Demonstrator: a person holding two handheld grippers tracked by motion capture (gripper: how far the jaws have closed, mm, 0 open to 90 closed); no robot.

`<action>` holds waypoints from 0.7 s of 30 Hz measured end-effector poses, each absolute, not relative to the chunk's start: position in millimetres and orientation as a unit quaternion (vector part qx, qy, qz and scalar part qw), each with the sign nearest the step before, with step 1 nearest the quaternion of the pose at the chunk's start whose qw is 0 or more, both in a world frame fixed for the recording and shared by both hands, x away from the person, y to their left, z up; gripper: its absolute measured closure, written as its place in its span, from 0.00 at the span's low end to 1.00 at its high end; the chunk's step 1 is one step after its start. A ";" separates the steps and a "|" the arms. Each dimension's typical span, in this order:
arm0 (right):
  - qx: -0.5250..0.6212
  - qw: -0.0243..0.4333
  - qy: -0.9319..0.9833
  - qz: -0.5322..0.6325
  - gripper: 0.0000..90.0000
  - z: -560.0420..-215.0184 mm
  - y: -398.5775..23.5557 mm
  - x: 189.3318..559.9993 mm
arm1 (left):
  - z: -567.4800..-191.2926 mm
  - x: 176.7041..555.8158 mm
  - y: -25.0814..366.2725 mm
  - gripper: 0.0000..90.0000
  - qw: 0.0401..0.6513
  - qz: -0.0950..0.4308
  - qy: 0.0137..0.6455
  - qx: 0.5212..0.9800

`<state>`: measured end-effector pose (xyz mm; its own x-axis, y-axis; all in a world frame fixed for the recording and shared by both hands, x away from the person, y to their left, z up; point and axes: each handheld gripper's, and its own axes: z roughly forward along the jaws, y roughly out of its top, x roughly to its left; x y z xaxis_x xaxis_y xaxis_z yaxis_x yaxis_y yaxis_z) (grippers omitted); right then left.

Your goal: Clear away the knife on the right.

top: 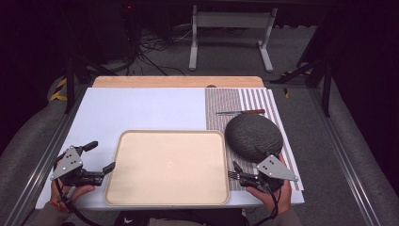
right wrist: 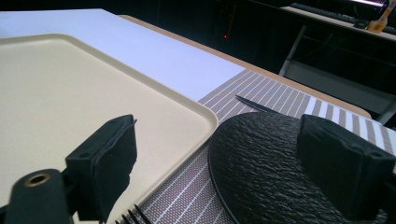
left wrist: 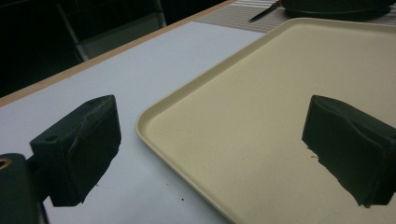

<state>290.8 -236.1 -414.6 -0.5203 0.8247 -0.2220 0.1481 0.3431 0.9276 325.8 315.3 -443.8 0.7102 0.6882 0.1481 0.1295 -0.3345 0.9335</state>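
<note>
Two open grippers, left (top: 96,157) and right (top: 239,172), are flanking your beige tray (top: 168,201); you are nearing the stiff, rough-textured black plate (top: 253,136) on the striped placemat (top: 221,106), likely heavy, best gripped at its rim.

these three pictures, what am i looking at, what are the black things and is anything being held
A person sits at a table with a hand-held two-jaw gripper in each hand. The high view looks down from above: left gripper, right gripper. The other two pictures come from cameras riding on the grippers; the black blocks are their jaws. On the table lie a beige tray, a striped mat, a dark textured plate, a knife and a fork. Both grippers are open and hold nothing.
</note>
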 end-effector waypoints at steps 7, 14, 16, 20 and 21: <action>0.331 0.357 0.741 0.463 0.15 -414.8 -236.3 295.3 | -446.0 328.7 316.2 0.08 0.503 0.268 0.256 0.781; 0.336 0.359 0.739 0.460 0.15 -407.9 -239.2 304.2 | -447.5 328.9 320.3 0.10 0.497 0.267 0.266 0.782; 0.338 0.359 0.739 0.460 0.15 -404.5 -240.2 309.9 | -446.4 328.7 320.7 0.10 0.497 0.271 0.264 0.781; 0.340 0.360 0.739 0.457 0.15 -397.1 -241.3 324.3 | -445.2 328.0 323.4 0.10 0.500 0.278 0.265 0.776; 0.341 0.361 0.738 0.457 0.15 -395.2 -241.6 326.9 | -445.0 326.9 323.5 0.10 0.501 0.278 0.267 0.775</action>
